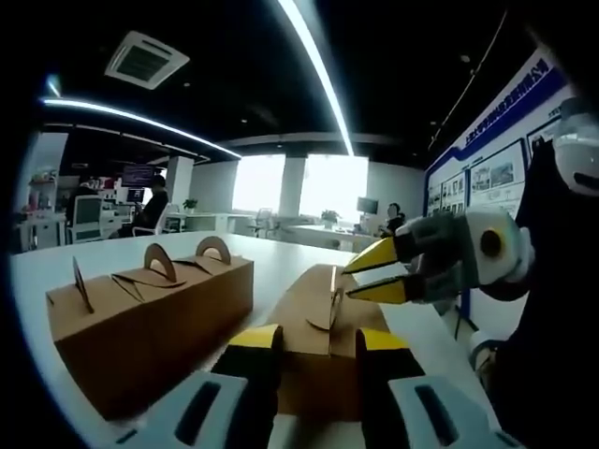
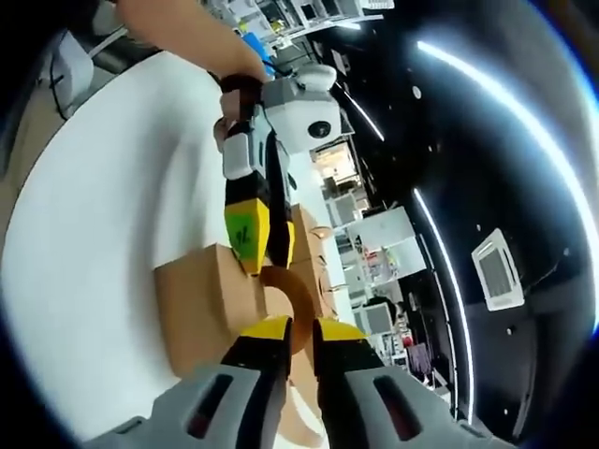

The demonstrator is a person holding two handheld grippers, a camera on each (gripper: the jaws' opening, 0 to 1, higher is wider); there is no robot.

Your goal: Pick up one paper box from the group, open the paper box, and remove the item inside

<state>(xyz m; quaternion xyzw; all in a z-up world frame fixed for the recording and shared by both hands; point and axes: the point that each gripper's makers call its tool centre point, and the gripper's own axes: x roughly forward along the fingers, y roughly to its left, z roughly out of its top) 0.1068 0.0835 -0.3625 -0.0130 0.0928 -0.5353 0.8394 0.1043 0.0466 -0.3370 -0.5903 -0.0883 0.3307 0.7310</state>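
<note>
While one brown paper box (image 1: 323,346) lies on the white bench (image 1: 281,262), the left hand-held gripper (image 1: 314,341) clamps its near end and the right hand-held gripper (image 2: 298,327) pinches its curved handle tab (image 2: 292,297). A second box (image 1: 150,313) sits just beside.

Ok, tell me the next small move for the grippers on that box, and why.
Probably pull the right gripper gently away to lift the tab free. Its jaws look closed on that curved cardboard tab atop the near paper box, while the left gripper clamps the box edge to steady it. The box top looks still shut.
</note>
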